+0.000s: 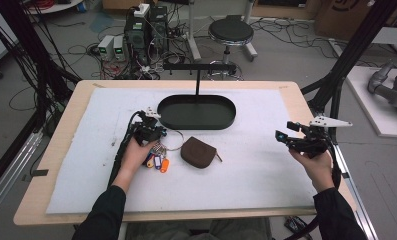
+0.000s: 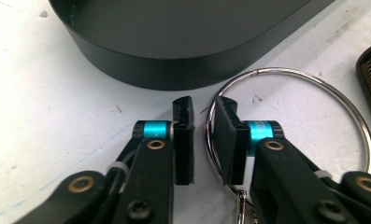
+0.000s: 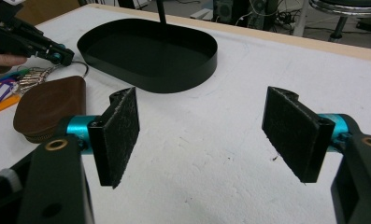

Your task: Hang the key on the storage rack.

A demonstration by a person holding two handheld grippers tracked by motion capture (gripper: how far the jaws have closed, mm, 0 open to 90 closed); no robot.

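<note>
A large metal key ring point(image 2: 262, 70) lies on the white mat, with keys and coloured tags point(image 1: 158, 161) bunched at its near end. My left gripper point(image 2: 203, 109) points down at the ring's left side. Its jaws stand close together with the ring's wire between them, right beside the right pad point(image 2: 227, 140). A narrow gap still shows to the left pad. In the high view the left gripper point(image 1: 158, 134) is just in front of the black oval tray point(image 1: 186, 125). My right gripper point(image 3: 204, 135) is wide open over bare mat, with nothing between its pads; the high view shows this gripper point(image 1: 278, 135) at the right.
A brown zip pouch point(image 1: 198, 151) lies right of the keys. The tray's wall point(image 2: 174, 70) is close ahead of the left jaws. A thin post with a crossbar point(image 1: 198, 67) rises from the tray. Behind the table stand a stool point(image 1: 231, 31) and computers with cables.
</note>
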